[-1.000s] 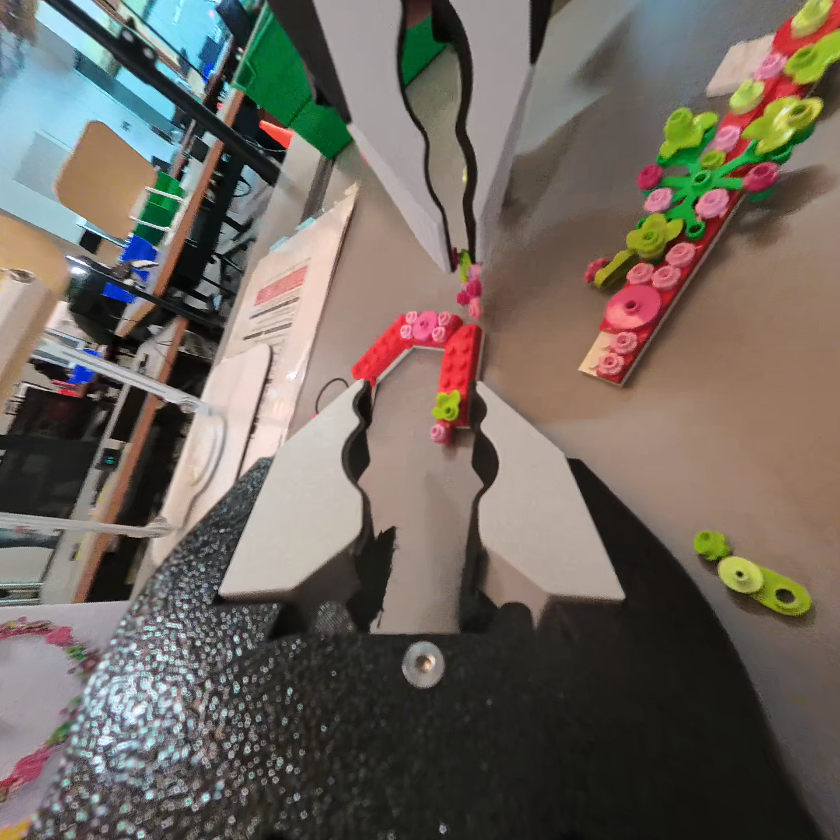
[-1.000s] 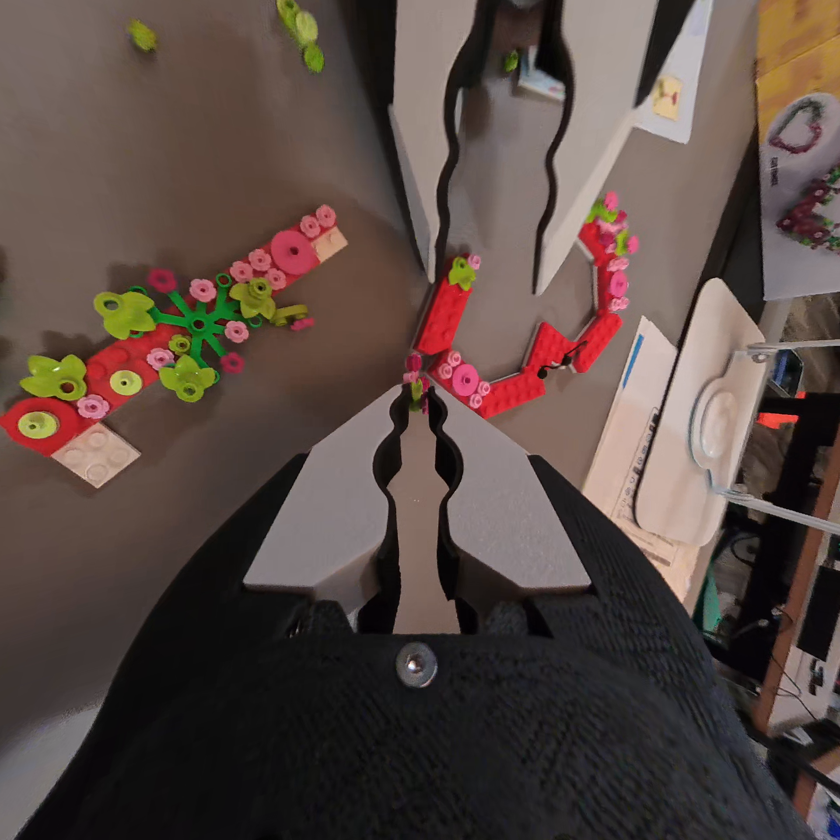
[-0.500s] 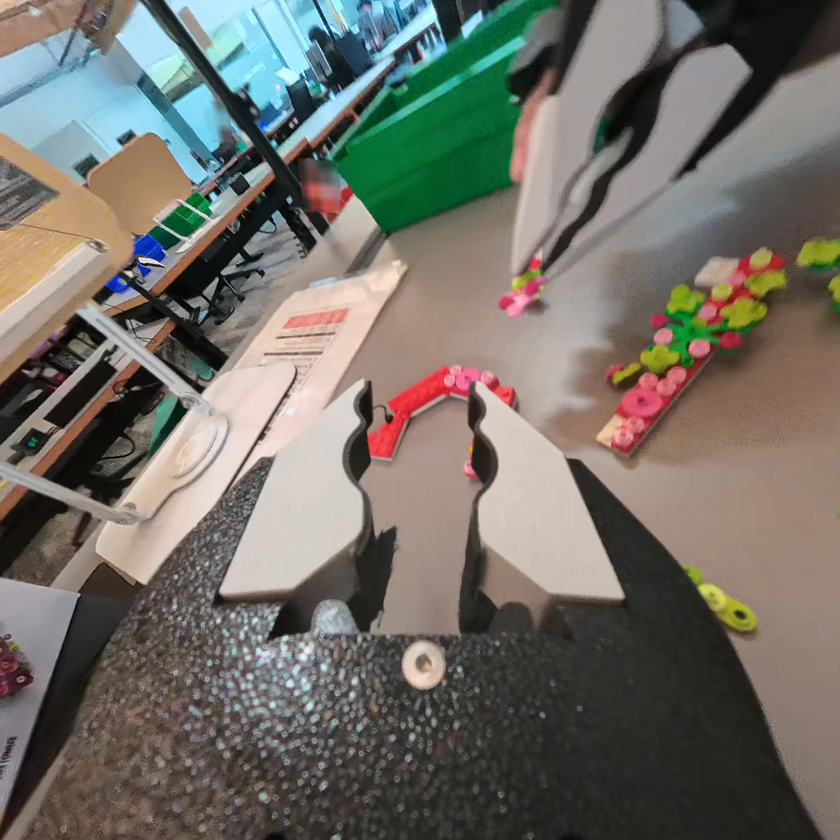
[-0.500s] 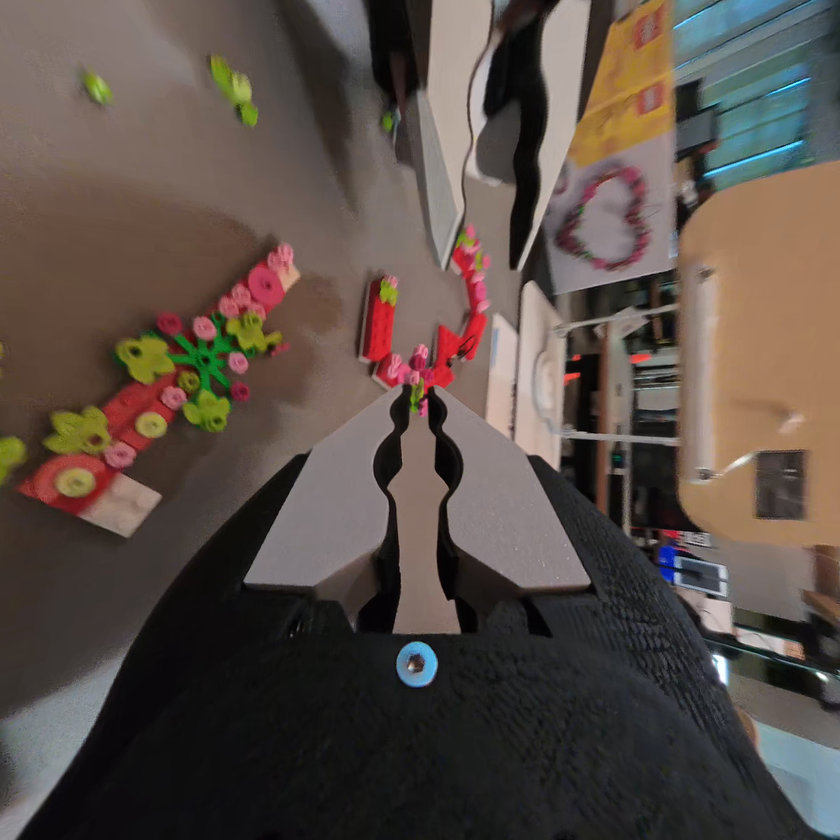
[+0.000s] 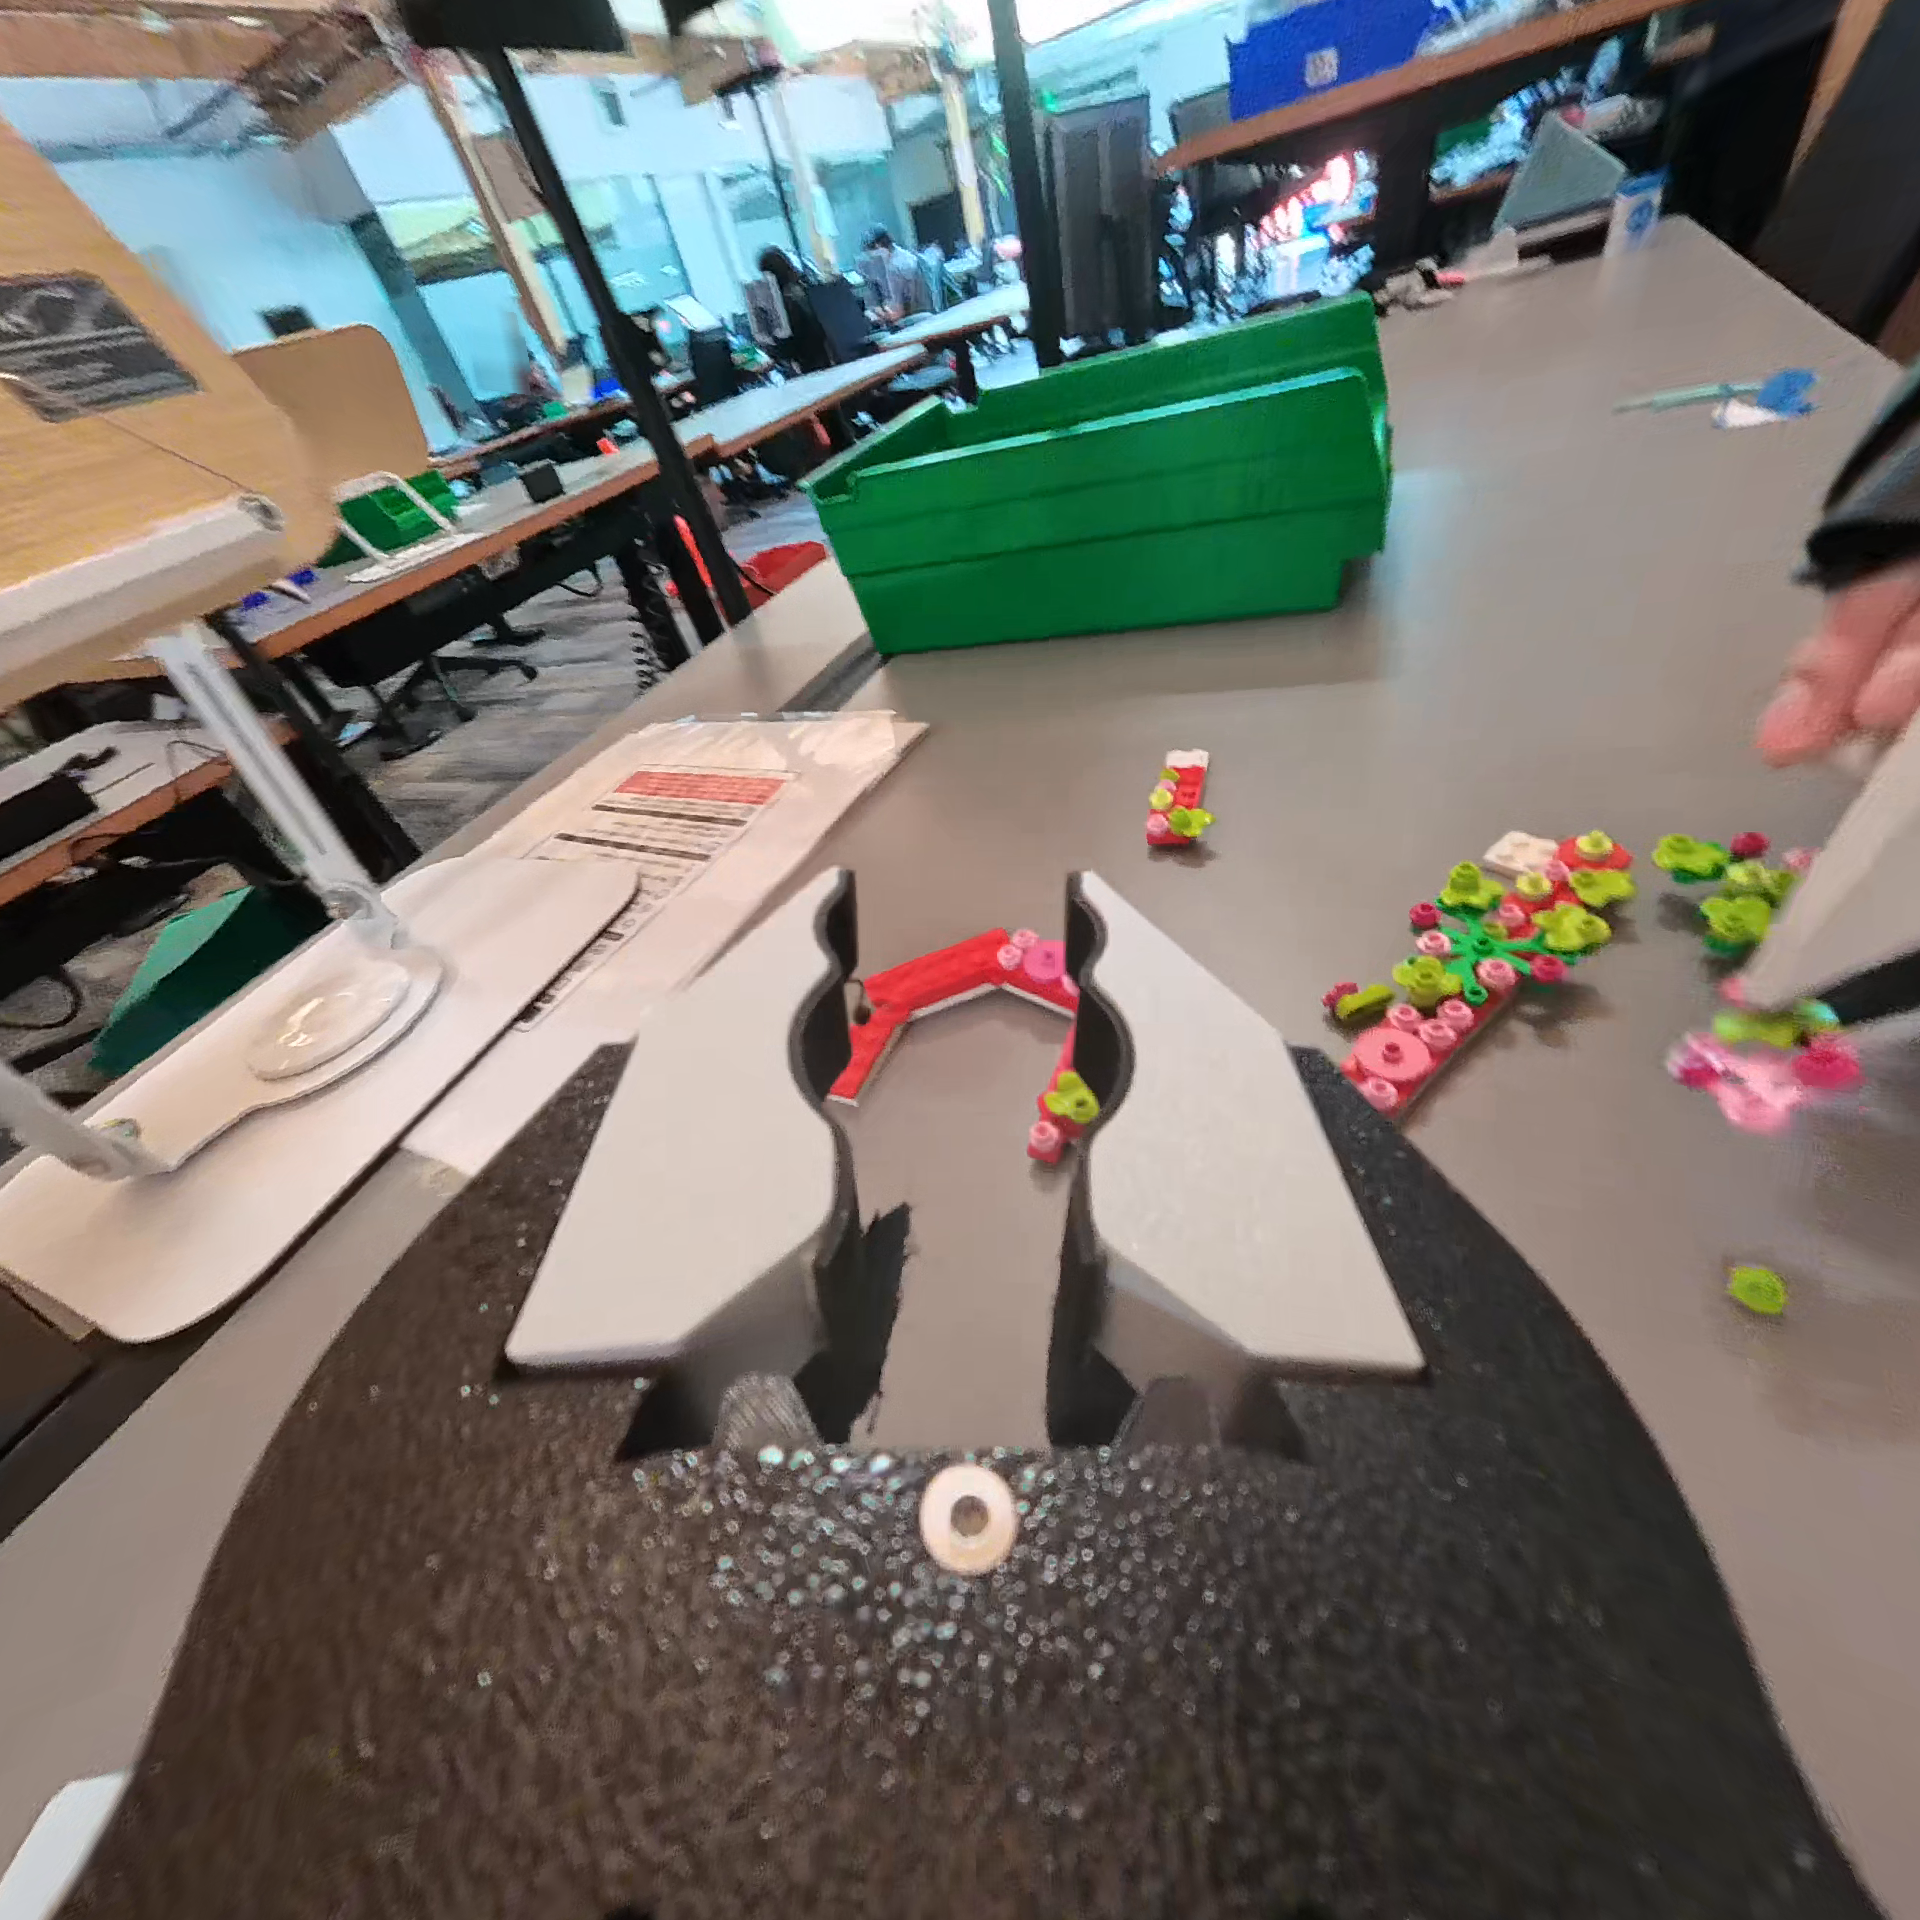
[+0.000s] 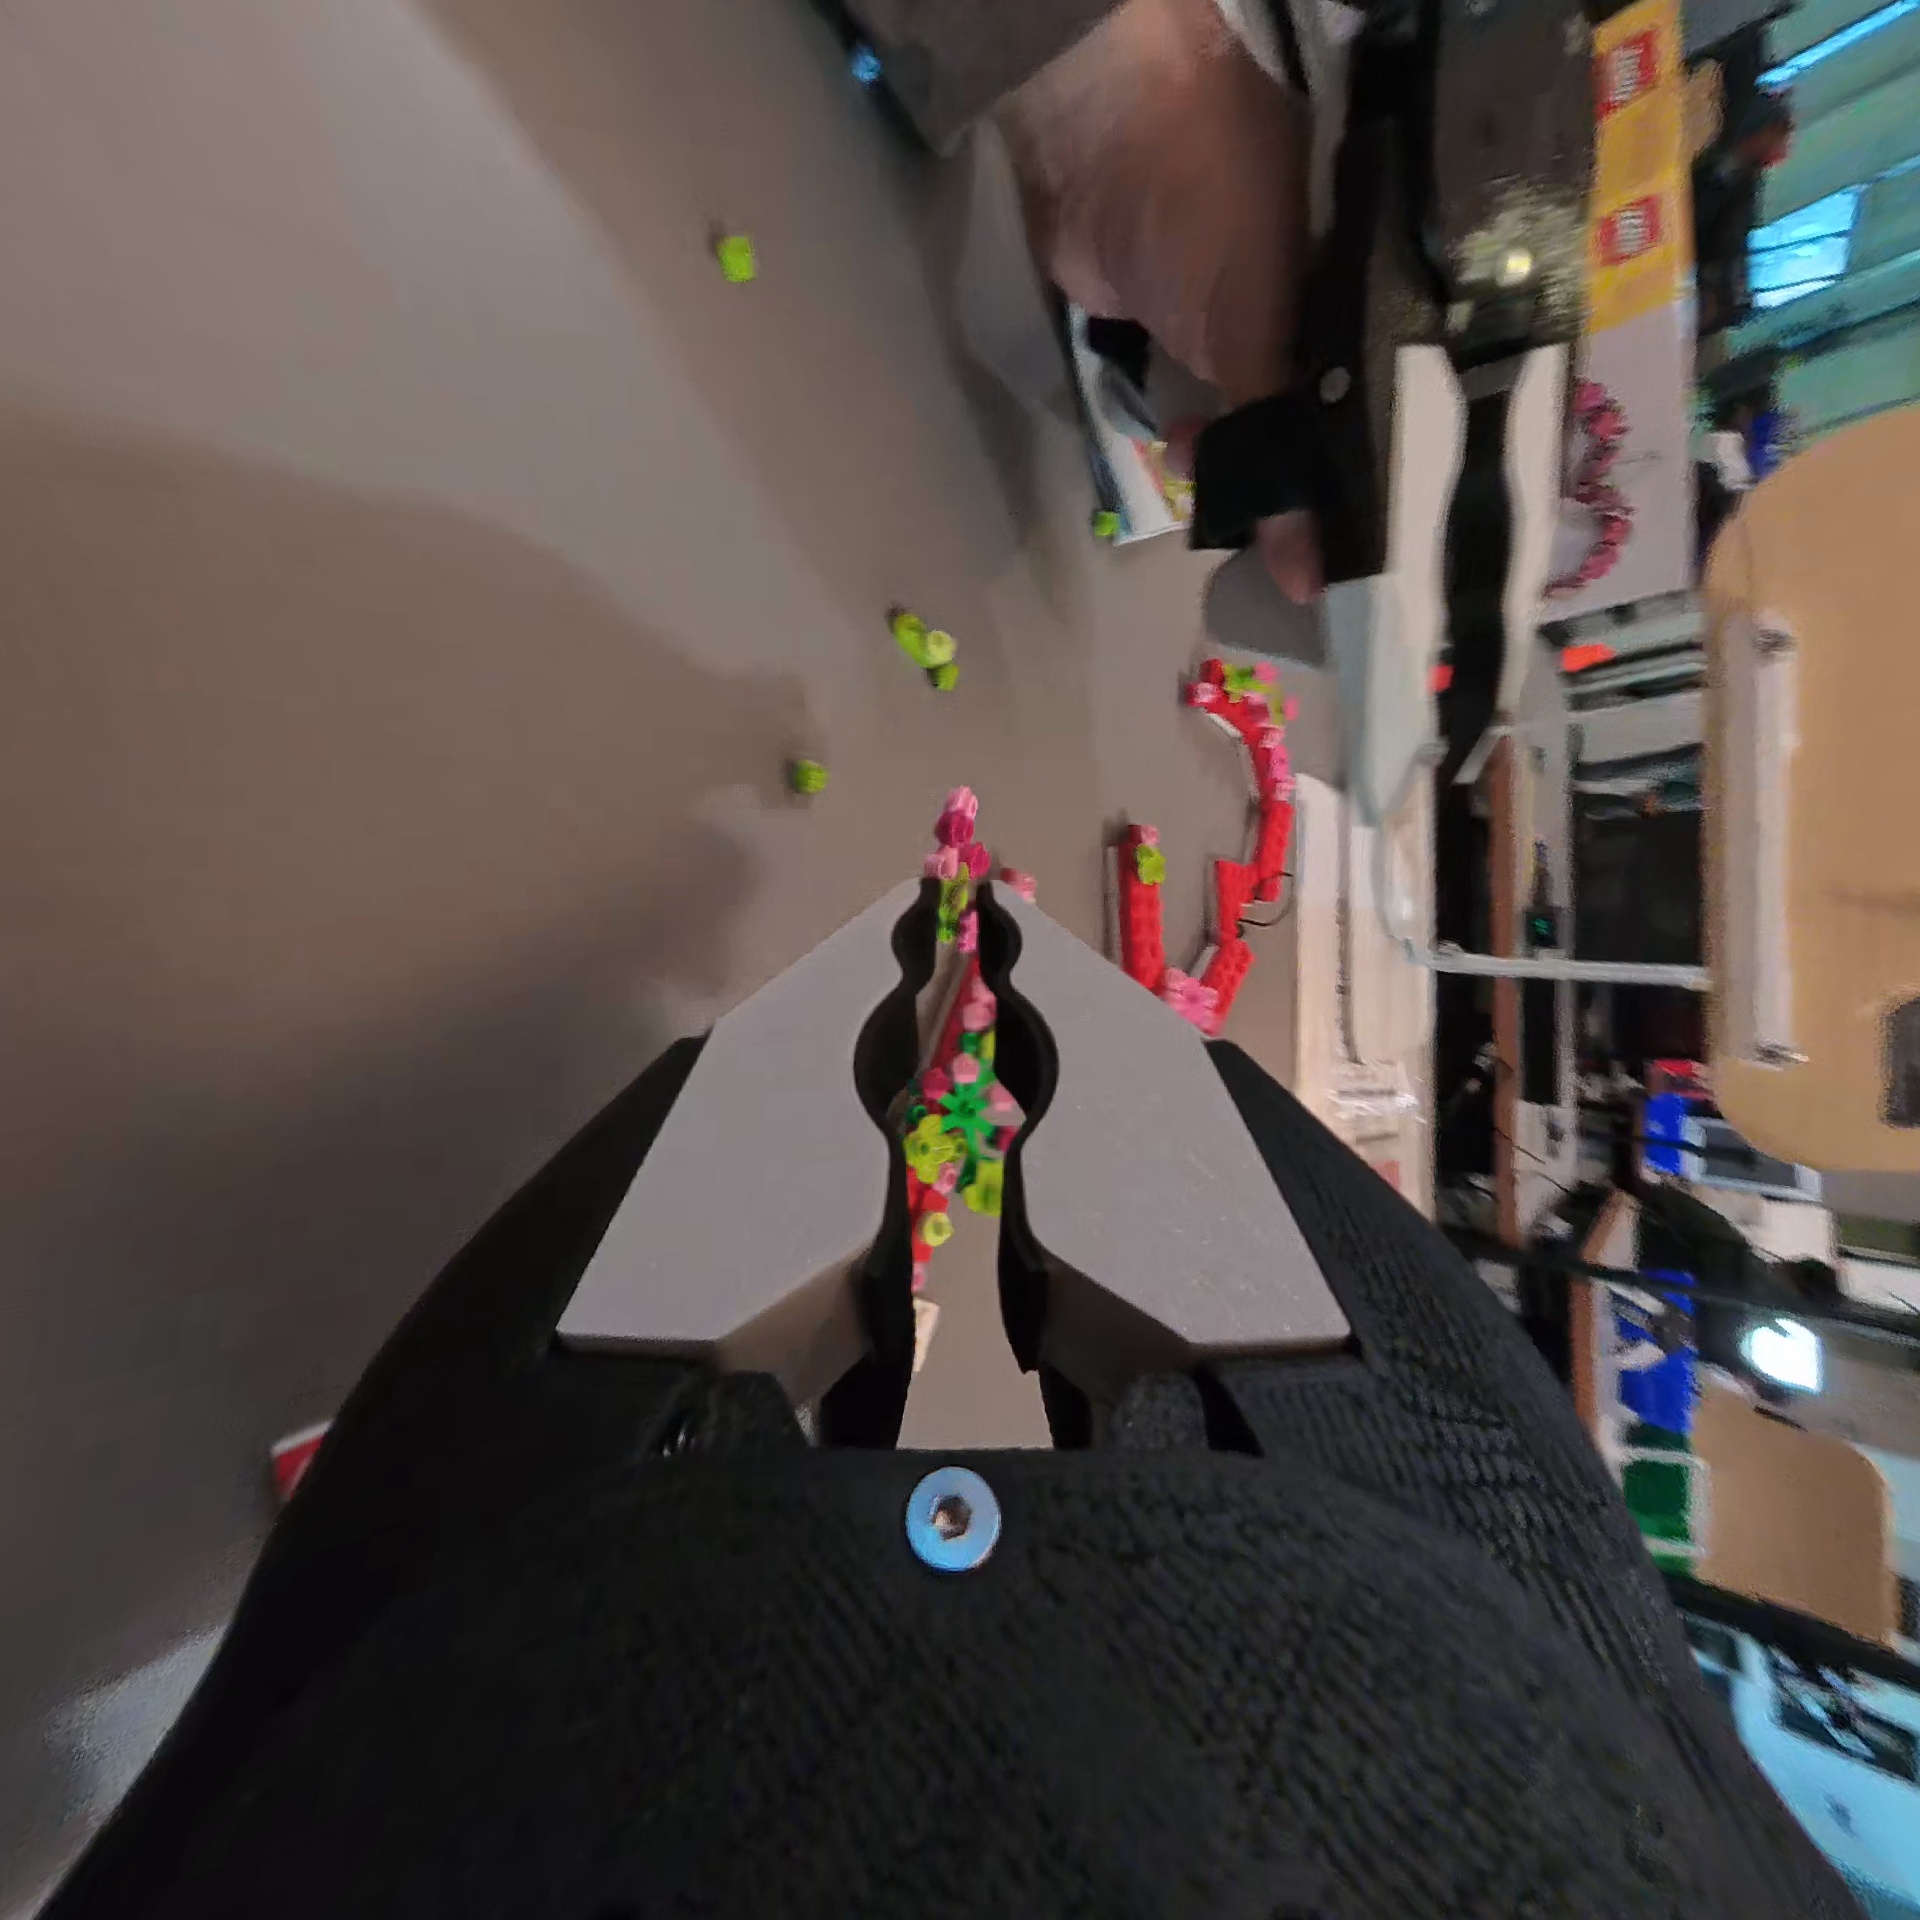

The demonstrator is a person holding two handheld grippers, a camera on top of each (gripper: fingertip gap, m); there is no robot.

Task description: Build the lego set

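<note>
Pink and lime, a little flower cluster (image 6: 956, 852) is pinched at the very tips of the right tongs (image 6: 958, 891), held up off the grey bench (image 5: 1558, 623); from the left wrist view the same cluster (image 5: 1761, 1060) hangs blurred under the grey fingers (image 5: 1829, 914) of those tongs, near the right edge. Beneath and beside it lies the long red strip (image 5: 1455, 987) dressed with pink studs, lime leaves and a green stem piece, flat on the bench. The left tongs (image 5: 961, 894) stand apart with nothing between them, and through their gap the red arch piece (image 5: 935, 987) shows on the bench, a lime leaf and pink studs at its near end. A short red piece (image 5: 1179, 800) with lime bits lies farther back, well apart from the arch. Loose lime pieces (image 5: 1756, 1288) are scattered on the right side. Off to the left rest a printed sheet (image 5: 707, 810) and a white stand base (image 5: 312, 1029); stacked green bins (image 5: 1101, 520) sit at the back of the bench.
</note>
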